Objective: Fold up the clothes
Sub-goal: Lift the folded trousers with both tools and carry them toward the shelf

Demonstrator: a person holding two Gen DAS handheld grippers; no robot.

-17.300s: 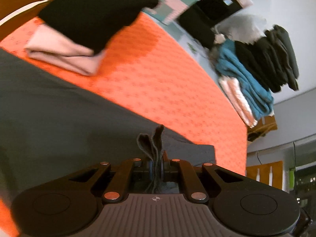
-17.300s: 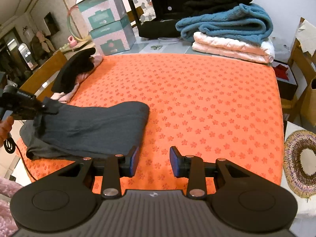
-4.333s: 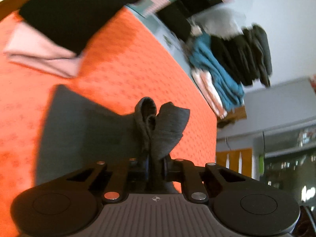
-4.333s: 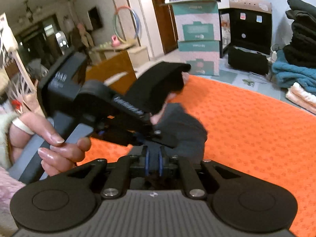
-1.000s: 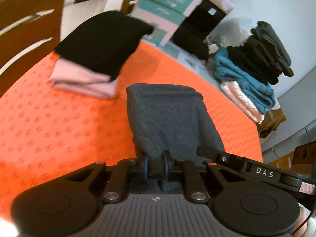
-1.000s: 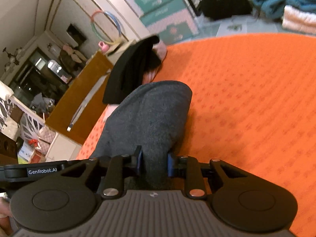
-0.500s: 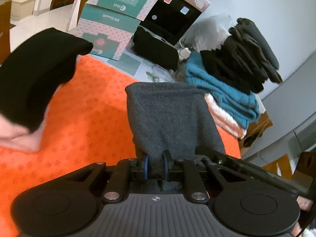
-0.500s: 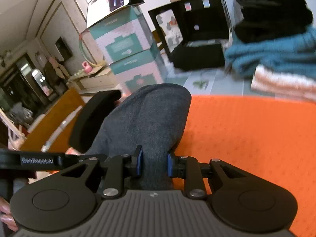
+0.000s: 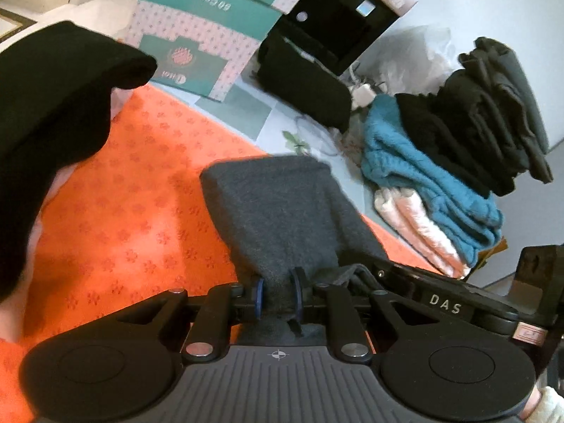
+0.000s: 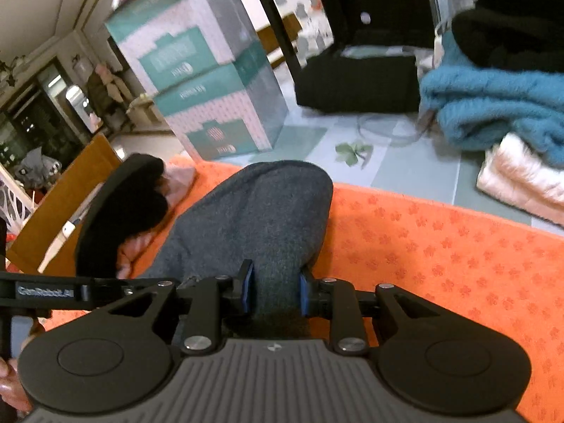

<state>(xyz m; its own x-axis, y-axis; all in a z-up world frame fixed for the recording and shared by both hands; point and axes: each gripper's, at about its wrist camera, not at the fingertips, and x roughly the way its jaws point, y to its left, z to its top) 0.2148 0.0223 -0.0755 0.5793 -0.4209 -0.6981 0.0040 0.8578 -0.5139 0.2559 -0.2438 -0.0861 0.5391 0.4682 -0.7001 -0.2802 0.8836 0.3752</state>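
A: Why do both pinch it?
B: Left gripper (image 9: 276,298) and right gripper (image 10: 275,294) clamp the folded dark grey knitted garment (image 9: 278,211) at lower centre, likely keeping layers together above the orange flower-patterned cloth (image 9: 141,218); black folded garment (image 9: 53,105) upper left

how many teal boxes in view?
2, stacked beyond the orange cloth's far edge: lower box, upper box on top. Others may be hidden.

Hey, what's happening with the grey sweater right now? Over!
Left hand-held gripper and right hand-held gripper both shut on folded grey sweater. Sweater over orange tablecloth. Nothing in the way.
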